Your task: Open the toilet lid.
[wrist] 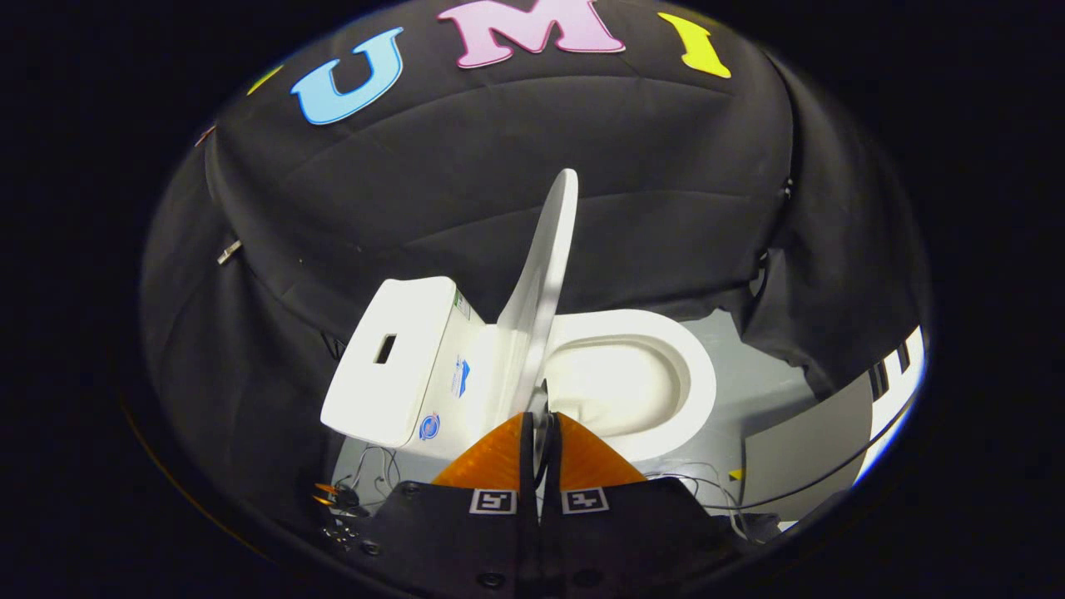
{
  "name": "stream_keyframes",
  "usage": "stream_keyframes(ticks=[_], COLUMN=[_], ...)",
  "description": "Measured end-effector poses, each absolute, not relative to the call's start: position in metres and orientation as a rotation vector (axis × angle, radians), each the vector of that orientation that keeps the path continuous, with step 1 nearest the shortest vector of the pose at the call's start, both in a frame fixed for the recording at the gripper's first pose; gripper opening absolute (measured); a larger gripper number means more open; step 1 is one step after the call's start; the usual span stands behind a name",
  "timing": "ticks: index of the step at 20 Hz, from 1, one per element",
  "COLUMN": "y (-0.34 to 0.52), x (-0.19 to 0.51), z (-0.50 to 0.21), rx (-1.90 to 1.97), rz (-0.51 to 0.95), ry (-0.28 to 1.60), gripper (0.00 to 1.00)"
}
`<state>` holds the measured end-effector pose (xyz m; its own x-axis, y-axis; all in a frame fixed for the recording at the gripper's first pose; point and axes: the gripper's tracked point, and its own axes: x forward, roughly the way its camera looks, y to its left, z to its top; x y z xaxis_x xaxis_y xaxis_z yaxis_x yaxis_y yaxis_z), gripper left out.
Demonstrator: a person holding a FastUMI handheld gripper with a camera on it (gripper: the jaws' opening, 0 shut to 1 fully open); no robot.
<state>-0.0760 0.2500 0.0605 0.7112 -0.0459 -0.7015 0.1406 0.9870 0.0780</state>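
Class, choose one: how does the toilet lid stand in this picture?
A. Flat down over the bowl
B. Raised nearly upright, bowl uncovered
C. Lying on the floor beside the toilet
B: the toilet lid stands raised on edge beside the tank, leaving the bowl uncovered, with the gripper nearly closed at its lower edge.

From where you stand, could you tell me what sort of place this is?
Probably a mock bathroom in a recording booth: a white toilet with its lid raised on a grey floor, black cloth walls, loose cables. The gripper has its jaws nearly closed.
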Motion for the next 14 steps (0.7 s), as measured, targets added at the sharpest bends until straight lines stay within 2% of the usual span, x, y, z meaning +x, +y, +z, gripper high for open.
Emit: stream_keyframes(ticks=[14], y=[0.343], x=[-0.060], z=[0.079], rx=[-0.036], rz=[-0.142], ry=[0.699], gripper=[0.05])
